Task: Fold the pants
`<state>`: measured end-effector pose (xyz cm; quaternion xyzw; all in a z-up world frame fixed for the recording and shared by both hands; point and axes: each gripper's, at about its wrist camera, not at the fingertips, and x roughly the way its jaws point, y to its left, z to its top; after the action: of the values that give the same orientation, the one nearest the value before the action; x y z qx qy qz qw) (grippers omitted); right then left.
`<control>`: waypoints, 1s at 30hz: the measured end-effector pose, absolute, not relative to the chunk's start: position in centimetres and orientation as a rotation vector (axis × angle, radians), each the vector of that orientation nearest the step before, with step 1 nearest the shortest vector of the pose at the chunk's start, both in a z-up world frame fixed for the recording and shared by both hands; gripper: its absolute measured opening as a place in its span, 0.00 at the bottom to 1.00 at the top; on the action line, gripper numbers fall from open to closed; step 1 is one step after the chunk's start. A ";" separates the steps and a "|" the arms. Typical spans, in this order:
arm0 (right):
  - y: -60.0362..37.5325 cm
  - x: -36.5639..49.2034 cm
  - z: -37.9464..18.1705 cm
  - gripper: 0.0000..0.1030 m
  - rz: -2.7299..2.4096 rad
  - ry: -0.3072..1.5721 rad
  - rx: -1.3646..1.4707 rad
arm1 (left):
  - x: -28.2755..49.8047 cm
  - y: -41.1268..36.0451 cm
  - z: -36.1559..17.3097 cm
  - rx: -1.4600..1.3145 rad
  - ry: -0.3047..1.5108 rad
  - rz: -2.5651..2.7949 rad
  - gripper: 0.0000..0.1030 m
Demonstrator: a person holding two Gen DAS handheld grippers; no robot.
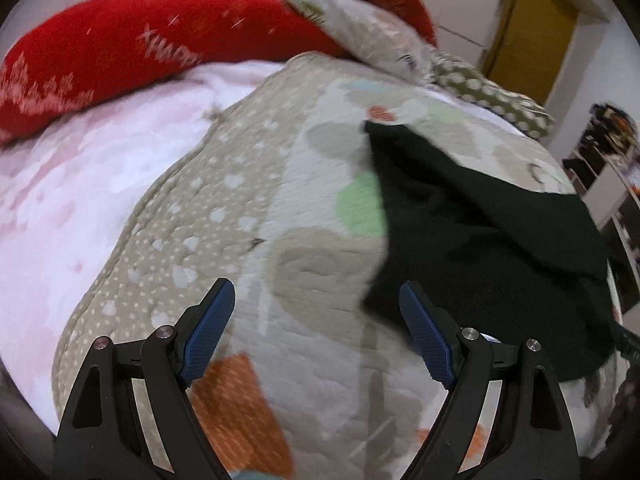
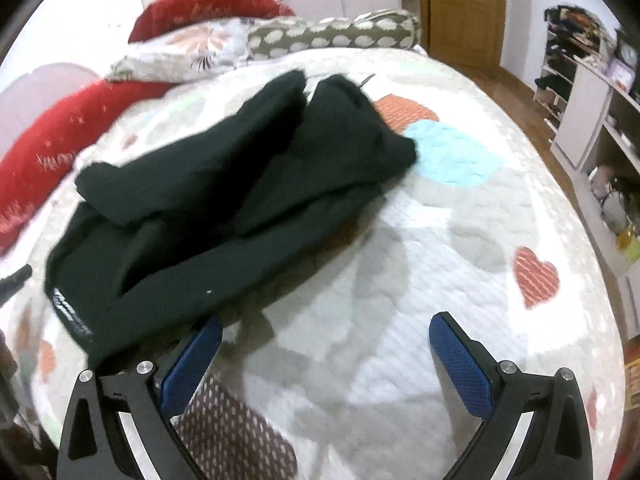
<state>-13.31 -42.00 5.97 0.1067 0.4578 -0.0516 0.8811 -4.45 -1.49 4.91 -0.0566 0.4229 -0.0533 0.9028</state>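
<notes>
Black pants (image 2: pixel 224 200) lie folded over on a patterned quilt (image 2: pixel 400 280), the legs doubled back onto the waist part, the waistband label at the near left. In the left wrist view the black pants (image 1: pixel 488 240) spread to the right of centre. My left gripper (image 1: pixel 316 296) is open above the quilt, its right finger over the near edge of the fabric and nothing between the pads. My right gripper (image 2: pixel 326 330) is open too, hovering just right of the pants' near edge, its left finger partly covered by the cloth.
Red pillows (image 1: pixel 120 52) and a floral cushion (image 2: pixel 188 52) sit at the head of the bed with a spotted bolster (image 2: pixel 332 36). A pink sheet (image 1: pixel 60 208) shows at the left. A wooden door (image 2: pixel 464 12) and open shelves (image 2: pixel 588 112) stand beyond the bed's right side.
</notes>
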 end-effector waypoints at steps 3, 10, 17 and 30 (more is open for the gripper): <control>-42.9 -14.5 7.0 1.00 -0.098 0.921 0.262 | -5.1 -2.9 5.4 -0.150 0.878 -0.184 0.82; -44.7 -14.5 7.5 1.00 -0.085 0.883 0.352 | -4.1 -6.4 3.4 -0.152 0.952 -0.218 0.82; -47.1 -11.0 6.5 1.00 -0.077 0.843 0.463 | -1.7 -8.5 1.9 -0.162 1.005 -0.235 0.82; -48.2 -5.8 4.7 0.30 -0.007 0.796 0.504 | -0.6 -9.5 2.2 -0.236 0.969 -0.346 0.24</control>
<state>-5.84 -48.25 4.69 0.2430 0.3836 -0.0036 0.8910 -0.57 -9.53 2.19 -0.1125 0.4625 -0.1652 0.8638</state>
